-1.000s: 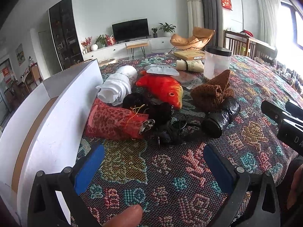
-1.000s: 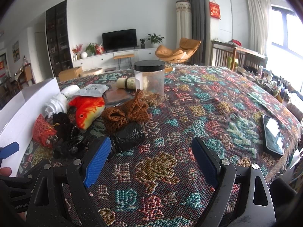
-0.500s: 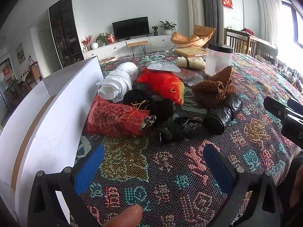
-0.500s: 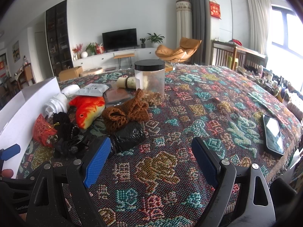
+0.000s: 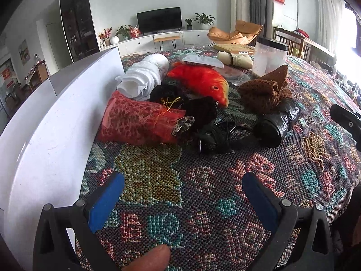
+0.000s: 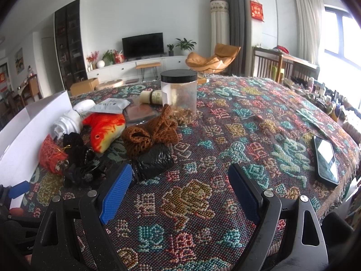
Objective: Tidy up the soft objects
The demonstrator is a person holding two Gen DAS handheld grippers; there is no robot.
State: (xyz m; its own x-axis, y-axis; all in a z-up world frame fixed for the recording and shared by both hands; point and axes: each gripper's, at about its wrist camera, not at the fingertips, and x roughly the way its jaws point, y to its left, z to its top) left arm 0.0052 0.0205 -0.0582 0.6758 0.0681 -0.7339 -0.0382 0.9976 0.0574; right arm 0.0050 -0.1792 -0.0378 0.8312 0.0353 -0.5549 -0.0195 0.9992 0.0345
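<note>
A heap of soft things lies on the patterned tablecloth (image 5: 203,194): a red mesh pouch (image 5: 135,122), an orange plush fish (image 5: 200,79), a white rolled cloth (image 5: 144,76), a brown knit piece (image 5: 264,90), a black rolled bag (image 5: 277,122) and black tangled fabric (image 5: 207,131). My left gripper (image 5: 182,198) is open and empty, low over the cloth just short of the heap. My right gripper (image 6: 180,192) is open and empty, to the right of the heap, its left pad near the black rolled bag (image 6: 153,160). The fish (image 6: 103,128) and the brown knit (image 6: 151,133) lie beyond.
A white box (image 5: 52,122) stands along the left of the heap. A clear jar with a black lid (image 6: 179,94), a paper packet (image 6: 110,106) and a rolled bundle (image 6: 151,96) sit behind. A phone (image 6: 326,159) lies near the right table edge.
My left gripper has moved slightly closer to the heap and lower. The right gripper has barely moved. Both stay open.
</note>
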